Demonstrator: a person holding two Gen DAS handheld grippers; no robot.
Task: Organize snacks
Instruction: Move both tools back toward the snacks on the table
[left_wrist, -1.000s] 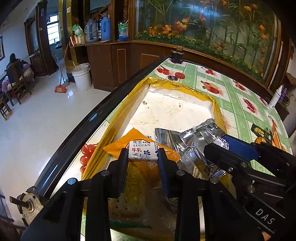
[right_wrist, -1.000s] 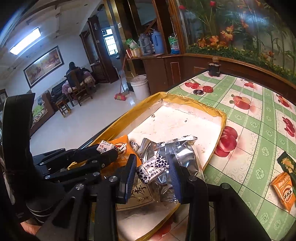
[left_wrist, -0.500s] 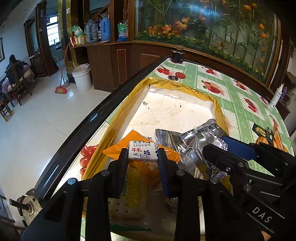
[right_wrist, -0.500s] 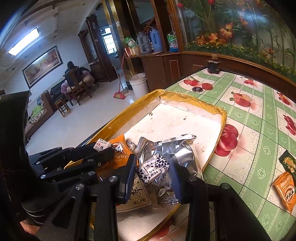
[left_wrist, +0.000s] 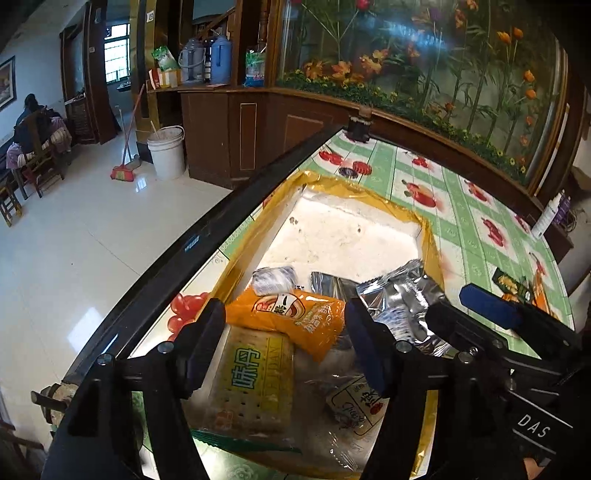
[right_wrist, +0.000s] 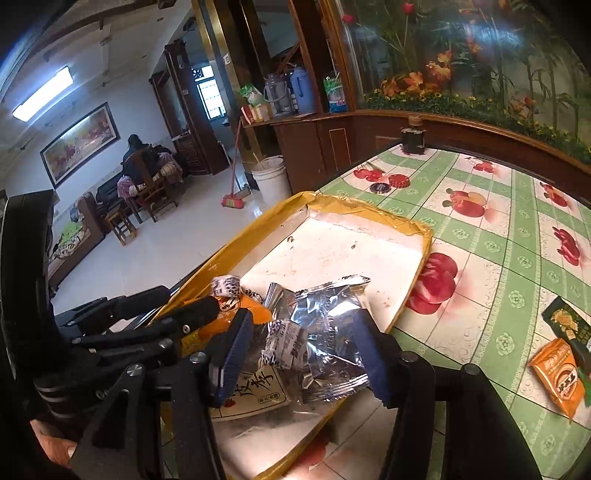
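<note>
Though small and light, lying safe inside the yellow tray (right_wrist: 373, 205): two spotted candies. First candy (right_wrist: 286, 341) on top of the silver bag (right_wrist: 325, 317), right between the blue pads of the right tongs (right_wrist: 304, 321), but touching neither, as far as can be told. Second candy (left_wrist: 273, 280) by the far end of the orange bag (left_wrist: 295, 317), just past the left tongs (left_wrist: 284, 314). Both tongs spread wide open, holding nothing at all.

Under and beside the bags, a cracker pack (left_wrist: 255, 373) and more wrapped snacks. All piled at the near end of the tray, with the far end bare and white. Out on the green desk (right_wrist: 491, 258) with apple pictures, well apart from the tray: an orange snack (right_wrist: 557, 376) and a dark snack (right_wrist: 565, 325), not yet put away. Most of the job likely done, with those two left to fetch.

What could go wrong:
- Pulling the right tongs back too low could hook the crinkly silver bag and drag it, tipping the first candy over the low rim.
- Sitting so close to the desk's edge on the left, the tray could let a knocked snack drop to the floor.
- Being so near each other, the two tongs could bump when moving off.
</note>
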